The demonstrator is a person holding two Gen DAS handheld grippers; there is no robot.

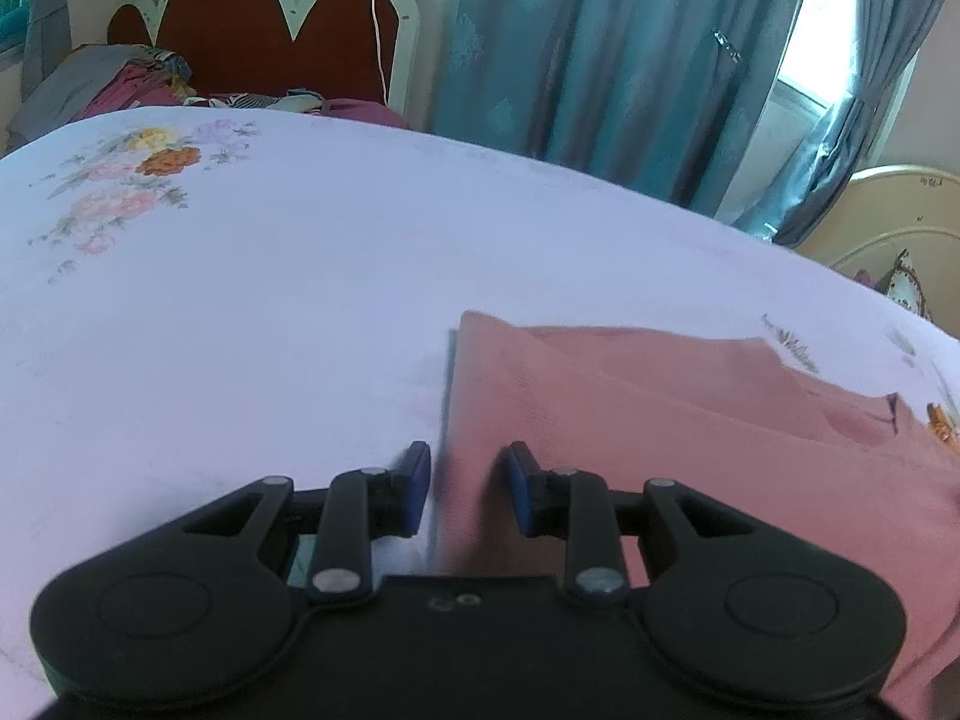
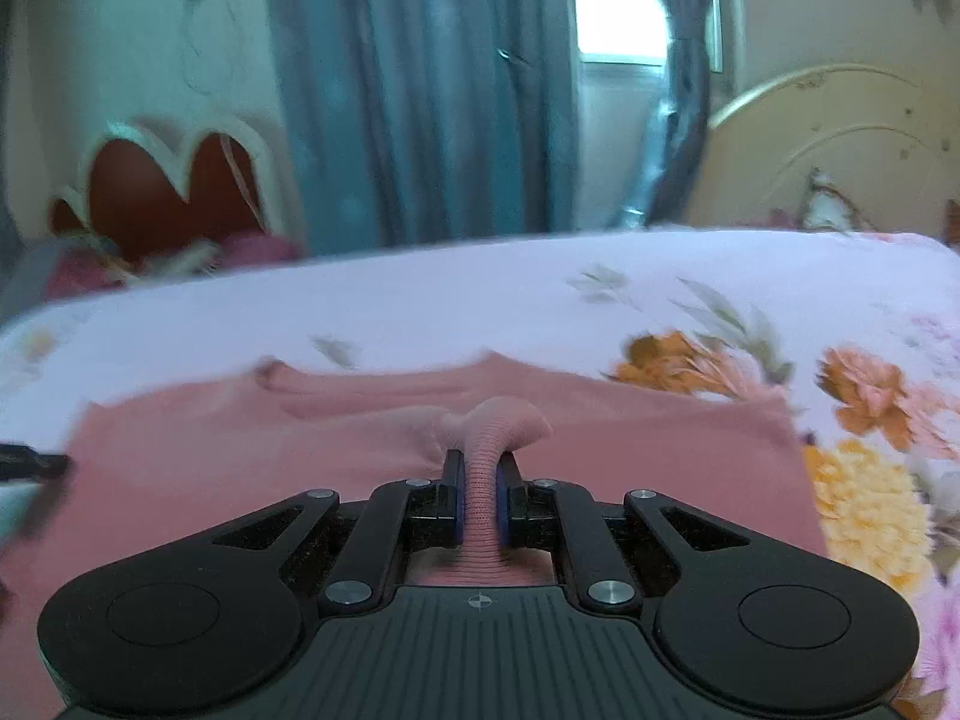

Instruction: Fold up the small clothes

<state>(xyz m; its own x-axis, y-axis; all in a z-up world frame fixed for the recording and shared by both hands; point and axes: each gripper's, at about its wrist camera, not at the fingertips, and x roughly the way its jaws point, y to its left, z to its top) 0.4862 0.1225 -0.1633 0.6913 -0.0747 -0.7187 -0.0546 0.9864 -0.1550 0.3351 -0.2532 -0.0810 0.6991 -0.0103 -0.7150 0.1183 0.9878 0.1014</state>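
A pink knit garment lies spread on a white floral bedsheet. My left gripper is open, low over the garment's left edge, one blue pad on each side of that edge. In the right wrist view the same garment fills the foreground. My right gripper is shut on a bunched fold of the pink fabric, which sticks up and curls over between the pads. A dark piece at the left edge of that view looks like the left gripper.
A red scalloped headboard and a pile of clothes lie beyond the far side of the bed. Blue curtains hang behind it. A cream headboard stands at the right.
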